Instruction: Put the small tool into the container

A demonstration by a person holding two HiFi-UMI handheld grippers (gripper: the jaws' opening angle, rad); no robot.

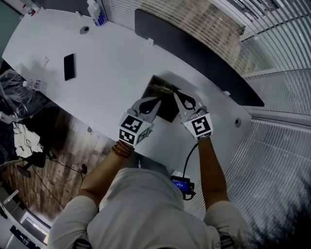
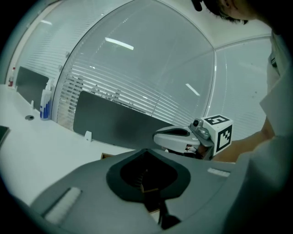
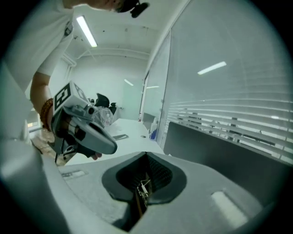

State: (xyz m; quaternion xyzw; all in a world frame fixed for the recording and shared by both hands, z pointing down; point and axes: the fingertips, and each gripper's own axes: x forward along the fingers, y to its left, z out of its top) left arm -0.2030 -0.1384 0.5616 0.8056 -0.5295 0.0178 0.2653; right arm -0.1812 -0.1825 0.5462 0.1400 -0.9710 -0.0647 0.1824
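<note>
A dark open container [image 1: 167,113] with a brownish rim sits on the white table [image 1: 112,73] near its front edge. Both grippers hang just over it, tips pointing in. My right gripper [image 1: 179,97] [image 3: 143,188] is shut, and a small wiry metal tool [image 3: 144,186] shows pinched in the slit between its pads. Beside it, my left gripper [image 1: 154,103] [image 2: 148,183] is shut too; only a thin tan sliver shows at its slit, and what that is I cannot tell. Each gripper appears in the other's view: the right one [image 2: 183,137], the left one [image 3: 84,132].
A black phone [image 1: 69,66] lies on the table to the far left. A blue-and-white bottle [image 1: 97,12] stands at the back edge beside a dark panel [image 1: 194,53]. A clear water bottle [image 1: 34,85] lies off the left edge. Glass walls with blinds lie beyond.
</note>
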